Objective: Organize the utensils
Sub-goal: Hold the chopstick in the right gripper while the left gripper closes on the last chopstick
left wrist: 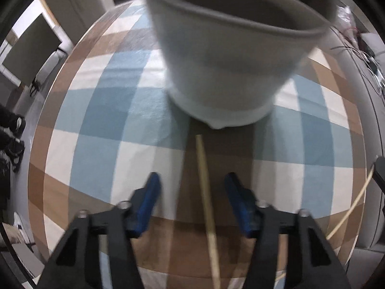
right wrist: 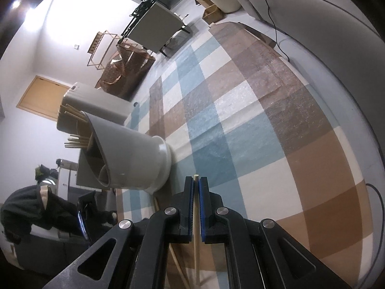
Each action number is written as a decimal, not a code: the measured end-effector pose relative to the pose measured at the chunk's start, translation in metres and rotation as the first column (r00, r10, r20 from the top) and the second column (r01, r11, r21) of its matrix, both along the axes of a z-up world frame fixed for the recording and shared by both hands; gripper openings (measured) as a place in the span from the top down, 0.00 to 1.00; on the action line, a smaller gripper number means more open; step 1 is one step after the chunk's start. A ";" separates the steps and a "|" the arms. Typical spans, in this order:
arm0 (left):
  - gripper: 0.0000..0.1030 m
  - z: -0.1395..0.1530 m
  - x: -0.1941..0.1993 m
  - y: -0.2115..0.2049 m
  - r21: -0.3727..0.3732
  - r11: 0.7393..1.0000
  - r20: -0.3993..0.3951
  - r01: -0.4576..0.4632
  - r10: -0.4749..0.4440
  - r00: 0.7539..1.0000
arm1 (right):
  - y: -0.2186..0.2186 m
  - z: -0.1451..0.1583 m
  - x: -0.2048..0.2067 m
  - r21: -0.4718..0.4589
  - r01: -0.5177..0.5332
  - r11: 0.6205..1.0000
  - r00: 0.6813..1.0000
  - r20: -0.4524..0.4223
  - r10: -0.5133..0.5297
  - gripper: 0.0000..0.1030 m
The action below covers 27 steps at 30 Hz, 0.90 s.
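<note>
Left wrist view shows a thin pale wooden chopstick [left wrist: 207,200] lying on the checked blue, brown and white tablecloth [left wrist: 134,159], running lengthwise between the spread blue-padded fingers [left wrist: 148,200] of the left gripper [left wrist: 192,187]. Neither pad touches the stick; the jaws stand wide apart with cloth showing on either side of it. Its far tip points at the base of a large pale grey round utensil holder [left wrist: 228,72], which stands just beyond the tip and fills the upper middle of the view, blurred. A second pale stick [left wrist: 353,207] curves along the right edge of the cloth, near a dark shape at the frame's side.

Right wrist view shows the right gripper [right wrist: 196,183] pinching another wooden chopstick [right wrist: 196,216] between its blue pads, the jaws pressed almost together with only the stick between them. The stick's tip pokes out just past the fingertips [right wrist: 189,187], and its length runs back under the gripper. The grey holder [right wrist: 134,154] appears to the left, close to the gripper tips, standing on the cloth [right wrist: 240,120] near its edge, with several wooden chopsticks [right wrist: 77,130] sticking out of its mouth. Behind it stands a grey bin [right wrist: 96,106], and further off a dark-framed table [right wrist: 156,26] and cables [right wrist: 276,24] on the floor.
</note>
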<state>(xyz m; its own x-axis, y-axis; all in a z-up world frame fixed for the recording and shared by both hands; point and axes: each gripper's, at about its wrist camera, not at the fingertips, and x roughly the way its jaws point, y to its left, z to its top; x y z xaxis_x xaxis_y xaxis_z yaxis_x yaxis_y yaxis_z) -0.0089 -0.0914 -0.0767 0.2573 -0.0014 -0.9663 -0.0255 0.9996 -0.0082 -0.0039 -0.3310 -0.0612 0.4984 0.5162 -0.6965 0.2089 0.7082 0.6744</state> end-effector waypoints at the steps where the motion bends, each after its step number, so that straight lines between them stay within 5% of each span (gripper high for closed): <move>1: 0.72 0.002 -0.002 -0.004 -0.002 1.000 0.002 0.025 -0.025 1.000 | 0.001 0.001 0.000 -0.003 -0.003 1.000 1.000 0.002 0.003 0.96; 5: 0.97 0.003 -0.007 -0.016 -0.022 0.989 -0.019 0.144 -0.144 0.989 | 0.000 0.004 0.000 -0.024 -0.010 1.000 1.000 0.012 0.010 0.96; 12: 0.98 0.008 -0.046 -0.004 -0.091 0.924 0.010 0.372 -0.373 0.928 | 0.004 0.004 0.001 -0.029 -0.017 0.999 1.000 0.009 0.017 0.96; 16: 0.98 0.010 -0.053 0.013 -0.150 0.915 0.003 0.374 -0.378 0.926 | 0.008 0.002 0.002 -0.031 -0.021 0.999 1.000 0.005 0.021 0.96; 18: 0.91 0.013 -0.051 0.023 -0.152 0.929 -0.013 0.338 -0.344 0.939 | 0.009 0.003 0.002 -0.038 -0.024 0.999 1.000 0.005 0.024 0.96; 22: 0.50 0.016 -0.049 0.022 -0.124 0.938 -0.009 0.325 -0.329 0.944 | 0.009 0.002 0.001 -0.047 -0.023 0.999 1.000 0.003 0.023 0.96; 27: 0.47 0.004 -0.040 0.015 0.003 0.921 -0.016 0.390 -0.389 0.921 | 0.008 0.001 0.001 -0.046 -0.016 0.999 1.000 -0.003 0.015 0.96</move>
<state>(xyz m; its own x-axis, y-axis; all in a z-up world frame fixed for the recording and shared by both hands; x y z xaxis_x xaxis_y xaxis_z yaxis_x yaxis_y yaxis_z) -0.0491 -0.0768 -0.0724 0.2230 -0.0924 -0.9704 0.3658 0.9307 -0.0046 -0.0026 -0.3228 -0.0603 0.4885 0.4910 -0.7213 0.1996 0.7418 0.6402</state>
